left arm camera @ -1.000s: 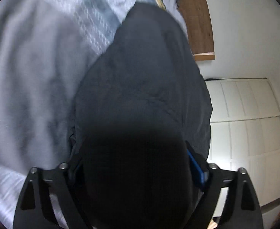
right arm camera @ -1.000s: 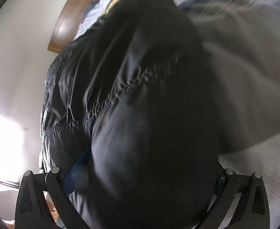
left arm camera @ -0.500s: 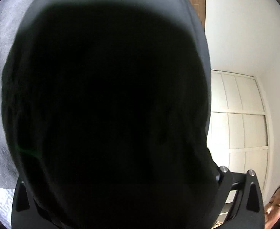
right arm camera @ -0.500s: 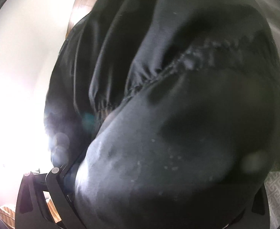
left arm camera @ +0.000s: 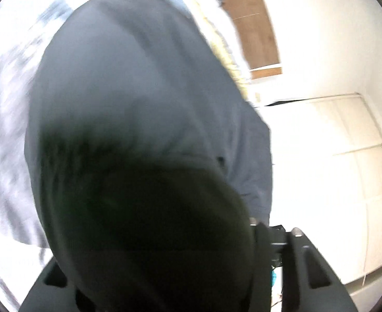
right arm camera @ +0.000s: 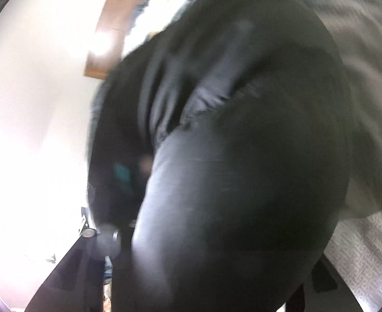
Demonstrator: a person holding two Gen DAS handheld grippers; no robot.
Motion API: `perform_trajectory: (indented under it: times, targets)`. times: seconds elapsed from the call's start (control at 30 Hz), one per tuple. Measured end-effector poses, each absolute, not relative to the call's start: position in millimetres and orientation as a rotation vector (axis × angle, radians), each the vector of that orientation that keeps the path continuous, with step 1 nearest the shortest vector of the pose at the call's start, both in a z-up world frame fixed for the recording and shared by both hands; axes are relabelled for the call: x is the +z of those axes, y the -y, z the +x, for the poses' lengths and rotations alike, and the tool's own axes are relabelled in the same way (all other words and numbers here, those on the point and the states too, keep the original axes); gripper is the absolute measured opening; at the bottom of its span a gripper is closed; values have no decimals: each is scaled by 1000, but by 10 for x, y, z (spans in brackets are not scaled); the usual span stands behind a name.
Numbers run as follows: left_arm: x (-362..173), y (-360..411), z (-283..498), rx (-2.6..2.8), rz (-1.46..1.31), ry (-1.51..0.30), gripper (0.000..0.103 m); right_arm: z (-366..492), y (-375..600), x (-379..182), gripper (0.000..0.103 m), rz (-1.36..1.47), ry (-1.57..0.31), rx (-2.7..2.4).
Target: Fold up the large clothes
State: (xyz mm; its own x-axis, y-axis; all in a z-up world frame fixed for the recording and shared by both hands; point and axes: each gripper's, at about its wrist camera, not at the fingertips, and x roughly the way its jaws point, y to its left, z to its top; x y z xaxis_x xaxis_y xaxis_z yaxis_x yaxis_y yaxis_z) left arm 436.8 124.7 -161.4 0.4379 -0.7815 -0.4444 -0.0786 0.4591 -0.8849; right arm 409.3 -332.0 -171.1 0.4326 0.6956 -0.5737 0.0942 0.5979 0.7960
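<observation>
Jacket bunched in both grippers, over the bed

Your left gripper (left arm camera: 165, 273) and right gripper (right arm camera: 204, 273) have just closed on the jacket (right arm camera: 230, 104); it runs forward from both, draped toward the bed (left arm camera: 6, 130).

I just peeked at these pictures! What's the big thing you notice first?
A big dark garment fills the middle of both pictures, bunched right against the cameras and hiding the gripper fingers. Behind it lie a pale patterned bedspread and a brown wooden headboard by a white wall.
</observation>
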Motion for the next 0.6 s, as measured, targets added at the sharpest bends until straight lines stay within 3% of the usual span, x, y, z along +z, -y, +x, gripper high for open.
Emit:
perform_trajectory:
  times: [0.33, 0.47, 0.6]
  targets:
    - [-419, -1352, 4259, -721, -1033, -825, 32, 3960, 2925, -516, 26, 763, -871, 582]
    - [-121, -1365, 3904, -778, -1020, -795, 32, 3657, 2880, -324, 26, 776, -839, 632]
    - [-165, -1388, 3384, -798, -1033, -811, 32, 3224, 2906, -348, 26, 792, -848, 657]
